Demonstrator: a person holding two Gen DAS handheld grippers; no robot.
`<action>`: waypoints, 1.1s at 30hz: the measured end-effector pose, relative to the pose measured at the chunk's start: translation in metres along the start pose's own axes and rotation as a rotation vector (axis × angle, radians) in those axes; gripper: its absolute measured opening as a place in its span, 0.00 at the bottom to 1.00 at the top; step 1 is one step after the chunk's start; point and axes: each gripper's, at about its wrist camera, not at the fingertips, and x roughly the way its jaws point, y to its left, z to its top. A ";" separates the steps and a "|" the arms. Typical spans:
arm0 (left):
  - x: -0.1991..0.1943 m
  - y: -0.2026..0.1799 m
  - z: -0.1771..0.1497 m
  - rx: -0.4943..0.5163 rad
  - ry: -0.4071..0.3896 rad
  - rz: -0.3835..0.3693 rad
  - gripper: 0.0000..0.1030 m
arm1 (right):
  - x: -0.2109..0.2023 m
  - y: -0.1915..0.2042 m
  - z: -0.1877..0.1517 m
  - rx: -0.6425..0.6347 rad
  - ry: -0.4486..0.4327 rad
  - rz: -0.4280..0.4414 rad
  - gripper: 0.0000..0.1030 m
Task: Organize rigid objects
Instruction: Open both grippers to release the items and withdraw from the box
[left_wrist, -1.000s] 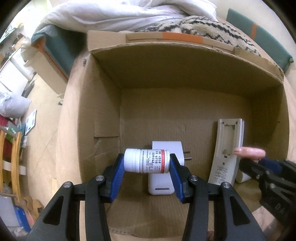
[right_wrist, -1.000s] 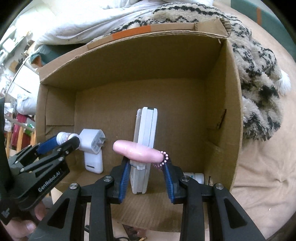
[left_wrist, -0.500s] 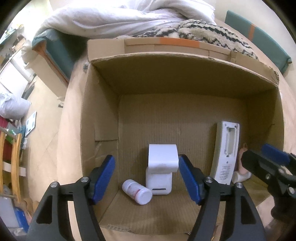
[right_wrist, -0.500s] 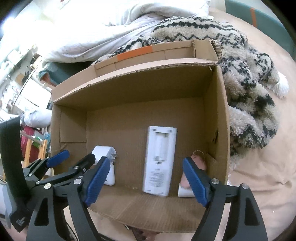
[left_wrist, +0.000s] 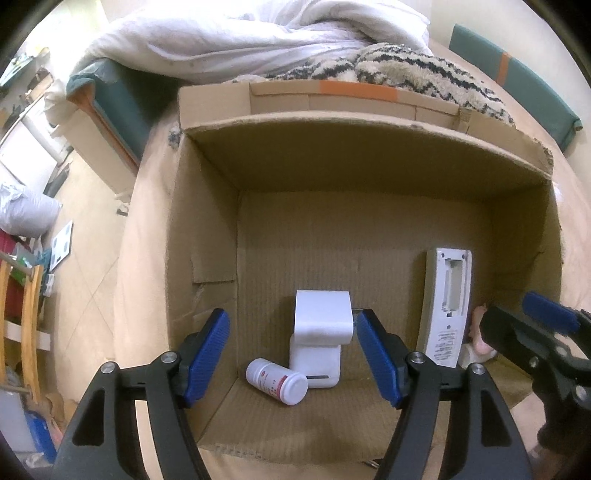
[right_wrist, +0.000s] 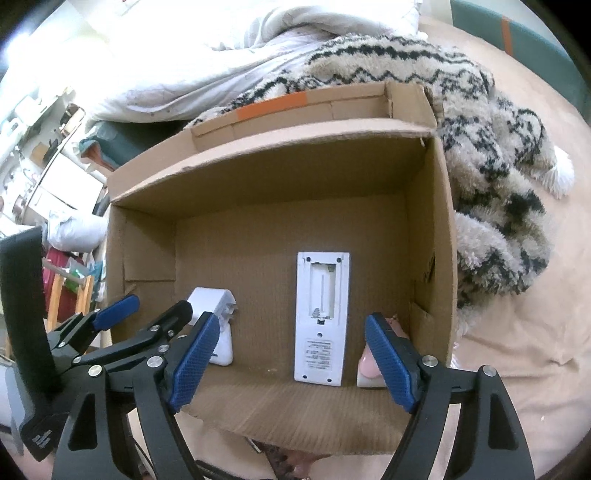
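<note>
An open cardboard box (left_wrist: 207, 240) (right_wrist: 432, 229) holds the objects. A white pill bottle (left_wrist: 277, 381) lies on its side on the box floor beside a white plug adapter (left_wrist: 320, 343) (right_wrist: 216, 314). A white remote (left_wrist: 447, 306) (right_wrist: 321, 317) lies back-up, its battery bay open. A pink object (left_wrist: 480, 332) (right_wrist: 369, 363) rests in the box's right front corner. My left gripper (left_wrist: 293, 354) is open and empty above the bottle and adapter. My right gripper (right_wrist: 288, 362) is open and empty above the remote.
The box sits on a tan bed sheet (right_wrist: 517, 332). A patterned fuzzy blanket (right_wrist: 480, 129) and a white duvet (left_wrist: 258, 40) lie behind it. The bed edge and floor clutter (left_wrist: 33, 258) are to the left.
My left gripper opened and dropped the pill bottle into the box. My right gripper opened and released the pink object into the right corner. Both grippers pulled back and up.
</note>
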 end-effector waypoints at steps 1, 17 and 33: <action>-0.003 0.001 0.000 -0.003 -0.007 -0.002 0.67 | -0.002 0.001 0.000 -0.003 -0.003 -0.002 0.83; -0.050 0.023 -0.022 -0.036 -0.011 -0.012 0.67 | -0.052 0.009 -0.028 -0.011 -0.033 0.001 0.83; -0.029 0.023 -0.145 -0.025 0.307 -0.073 0.67 | -0.054 0.002 -0.092 -0.004 0.065 -0.026 0.83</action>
